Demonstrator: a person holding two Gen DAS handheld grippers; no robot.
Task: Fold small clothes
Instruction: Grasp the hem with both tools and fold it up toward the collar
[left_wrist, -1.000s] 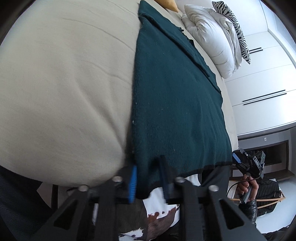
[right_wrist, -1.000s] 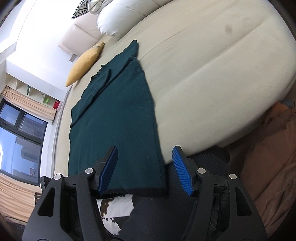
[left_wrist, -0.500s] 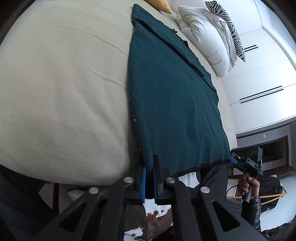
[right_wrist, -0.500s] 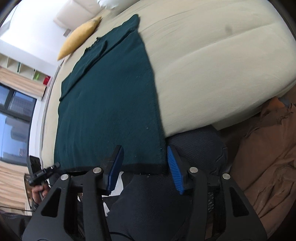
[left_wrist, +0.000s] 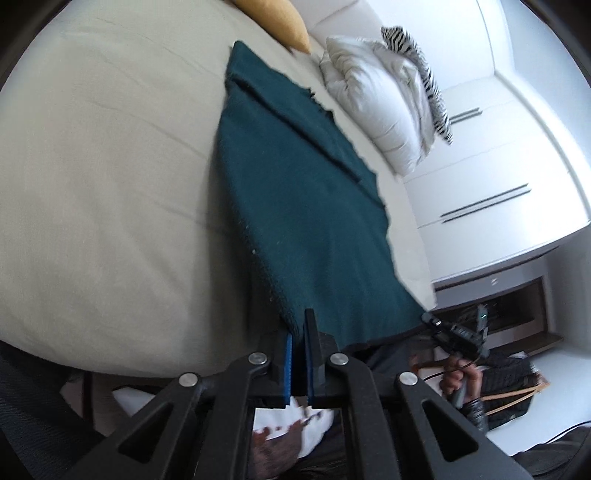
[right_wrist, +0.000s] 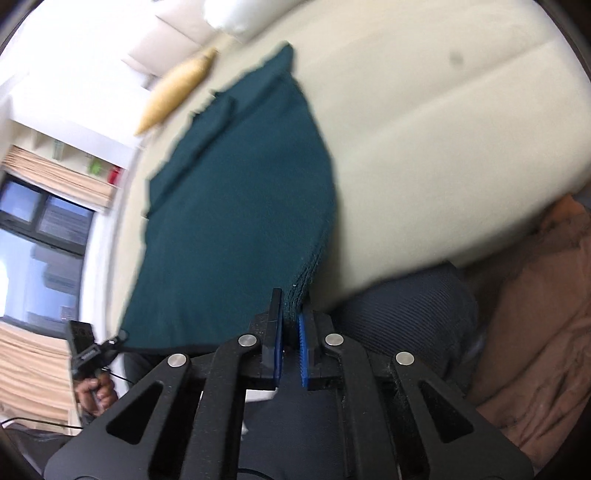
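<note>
Left wrist view: the left tongs (left_wrist: 298, 334) are clenched on the near left corner of the green garment (left_wrist: 303, 206), which lies spread lengthwise on the bed (left_wrist: 110, 184) with its near hem at the mattress edge. In the right wrist view the right tongs (right_wrist: 291, 325) pinch the near right corner of the same garment (right_wrist: 236, 206), the knit bunched thickly between the blue pads (right_wrist: 302, 350). So both near corners are held, and the far end, with what looks like a sleeve already folded across, rests toward the yellow cushion (left_wrist: 275, 20) and the white duvet (left_wrist: 384, 110).

The likely next move is to carry the hem forward over the body. Several things could spoil that. Each grip sits right at the edge of the cloth, so a quick lift could pull a corner free, most likely on the left, where only a thin bite shows. If one hand rises faster or travels farther than the other, the fold will land skewed. The hem between the two corners sags over the mattress edge; too little tension there and it will crease under the fold. Dragging instead of lifting could slide the whole garment up the bed and undo the folded sleeve.
</note>
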